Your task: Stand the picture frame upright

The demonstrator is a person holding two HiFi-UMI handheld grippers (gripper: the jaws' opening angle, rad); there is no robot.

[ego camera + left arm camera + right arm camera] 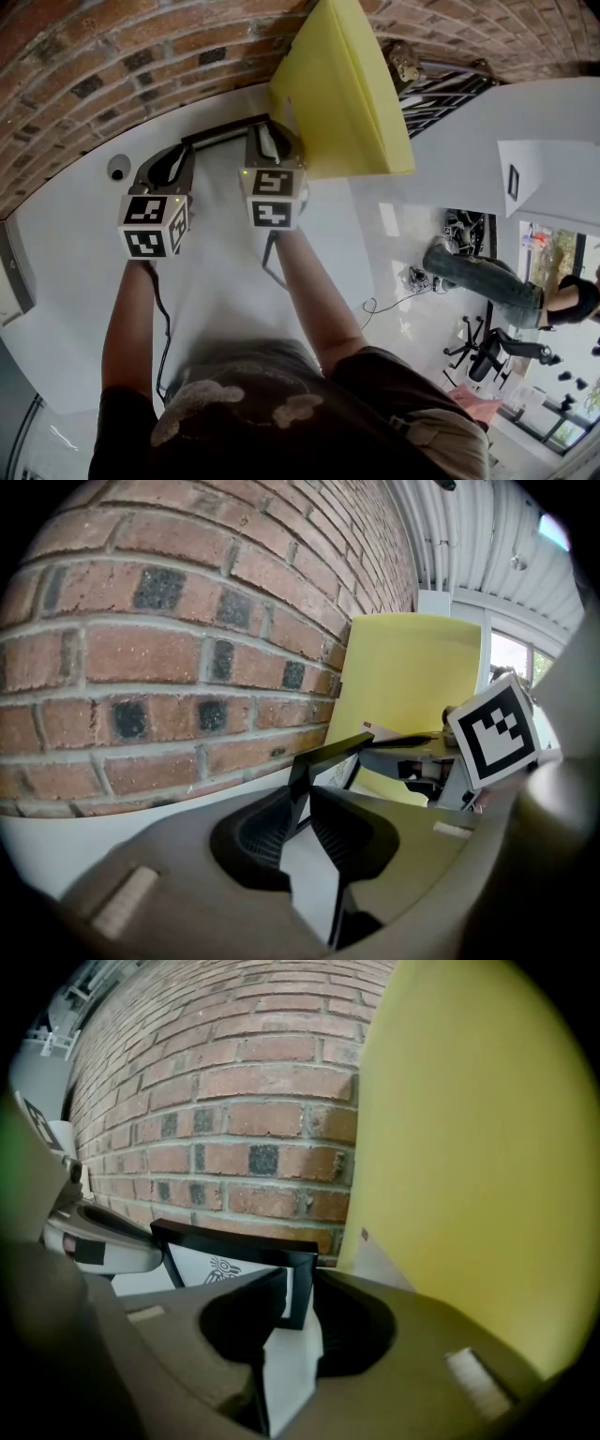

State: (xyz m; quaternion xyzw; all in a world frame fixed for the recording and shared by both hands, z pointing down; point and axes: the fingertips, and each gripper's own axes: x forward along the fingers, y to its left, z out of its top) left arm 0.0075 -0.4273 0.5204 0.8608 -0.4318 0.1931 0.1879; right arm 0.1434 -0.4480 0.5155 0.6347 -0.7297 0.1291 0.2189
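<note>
A black picture frame (228, 132) with a white print stands upright on the white table (75, 272), close to the brick wall. My left gripper (174, 166) is shut on its left edge, and my right gripper (273, 148) is shut on its right edge. In the left gripper view the frame (325, 759) runs edge-on between the jaws of the left gripper (302, 822), with the right gripper (427, 761) beyond. The right gripper view has the frame (230, 1262) face-on, its right side clamped in the right gripper (298, 1305). The left gripper (98, 1234) holds the far side.
A large yellow panel (345, 89) leans against the brick wall (112, 66) just right of the frame. A small round grey object (118, 168) lies on the table to the left. Right of the table edge, a person's leg (483, 279) and a cable show on the floor.
</note>
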